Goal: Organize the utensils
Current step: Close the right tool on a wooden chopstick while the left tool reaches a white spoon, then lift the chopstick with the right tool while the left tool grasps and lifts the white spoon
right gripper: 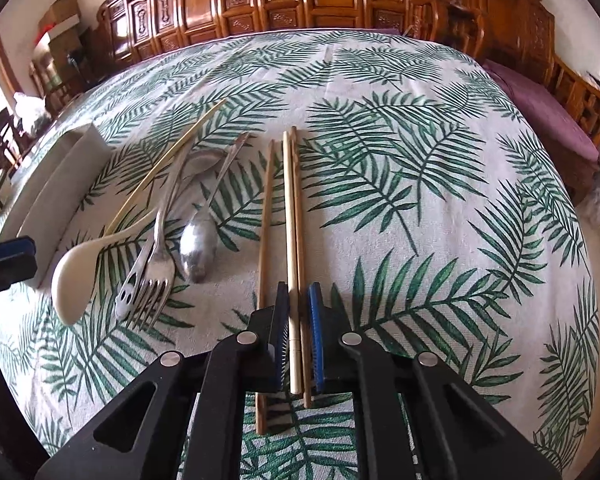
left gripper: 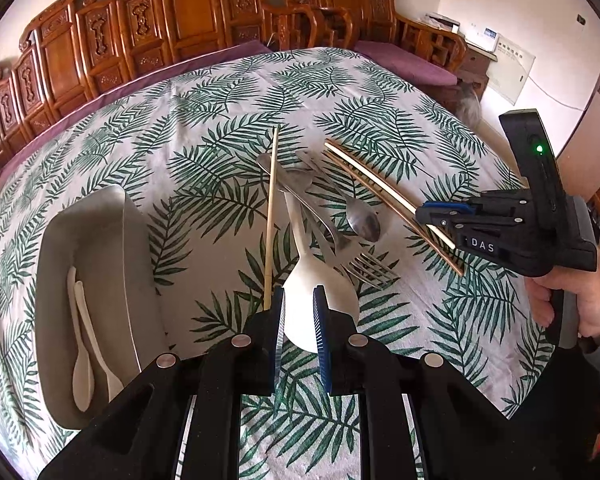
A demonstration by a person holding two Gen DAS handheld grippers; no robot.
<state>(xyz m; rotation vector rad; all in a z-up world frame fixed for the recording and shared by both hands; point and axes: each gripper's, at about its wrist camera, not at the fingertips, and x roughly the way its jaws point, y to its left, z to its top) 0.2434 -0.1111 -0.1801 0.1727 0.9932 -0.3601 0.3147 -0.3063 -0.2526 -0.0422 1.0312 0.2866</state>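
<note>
Progress: early. My tray (left gripper: 100,216) holds two white spoons (left gripper: 85,344); the rest lies on the counter (right gripper: 420,184). My left gripper (left gripper: 299,320) has its jaws parted around the white spoon's bowl (left gripper: 320,280), not yet clenched. My right gripper (right gripper: 299,336) has jaws clamped on a chopstick pair (right gripper: 294,240). Remaining: forks (right gripper: 152,280), metal spoon (right gripper: 198,248), loose chopsticks (right gripper: 266,240).

a: the near bowl end of the white spoon (left gripper: 312,280) sits behind the left gripper (left gripper: 299,300) fingers.

b: the 2 chopsticks (right gripper: 294,240) run under the right gripper (right gripper: 299,300), near ends hidden.

a: the tray (right gripper: 52,192) is cut off at the left edge; whether the chopsticks are pinched is unclear.
</note>
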